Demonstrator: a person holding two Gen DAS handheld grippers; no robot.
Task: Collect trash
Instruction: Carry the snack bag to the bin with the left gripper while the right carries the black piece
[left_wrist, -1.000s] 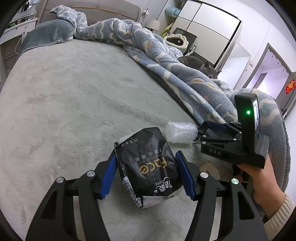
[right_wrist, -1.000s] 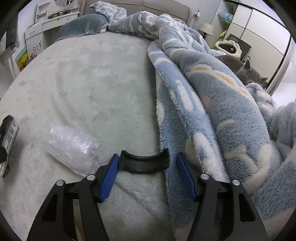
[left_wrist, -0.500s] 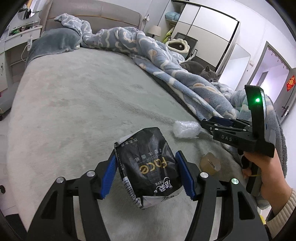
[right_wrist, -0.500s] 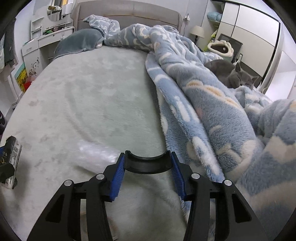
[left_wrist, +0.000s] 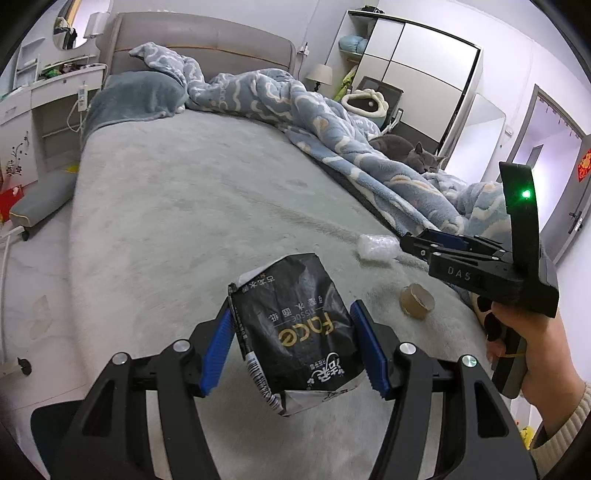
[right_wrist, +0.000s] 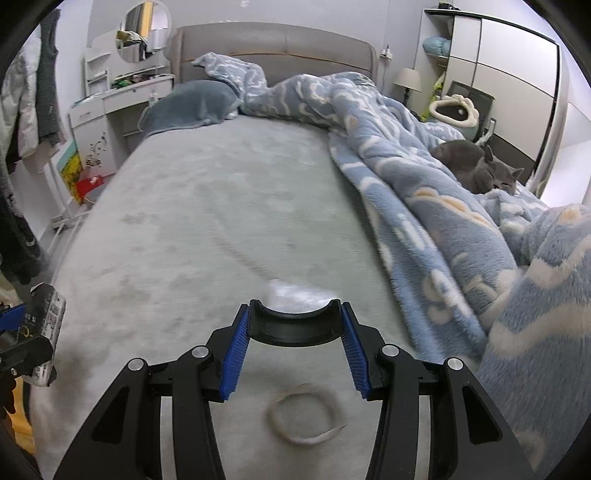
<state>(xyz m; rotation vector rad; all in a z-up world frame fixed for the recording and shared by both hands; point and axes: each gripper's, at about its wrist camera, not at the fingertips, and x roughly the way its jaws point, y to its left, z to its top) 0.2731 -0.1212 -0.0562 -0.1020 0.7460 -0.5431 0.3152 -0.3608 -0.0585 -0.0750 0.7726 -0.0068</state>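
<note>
My left gripper is shut on a black tissue packet and holds it above the grey bed. My right gripper is shut on a black curved plastic piece; it shows from the side in the left wrist view. A clear crumpled plastic wrap lies on the bed just past its fingertips, also in the left wrist view. A cardboard tape roll lies on the bed below the right gripper; it shows as a ring in the right wrist view.
A blue patterned blanket is heaped along the bed's right side, with a grey cat lying on it. A grey pillow sits at the headboard. A white dresser stands left of the bed.
Both grippers have risen and pulled back from the bed. The plastic wrap now lies ahead of the right gripper instead of to its left, and the tape roll has come into view.
</note>
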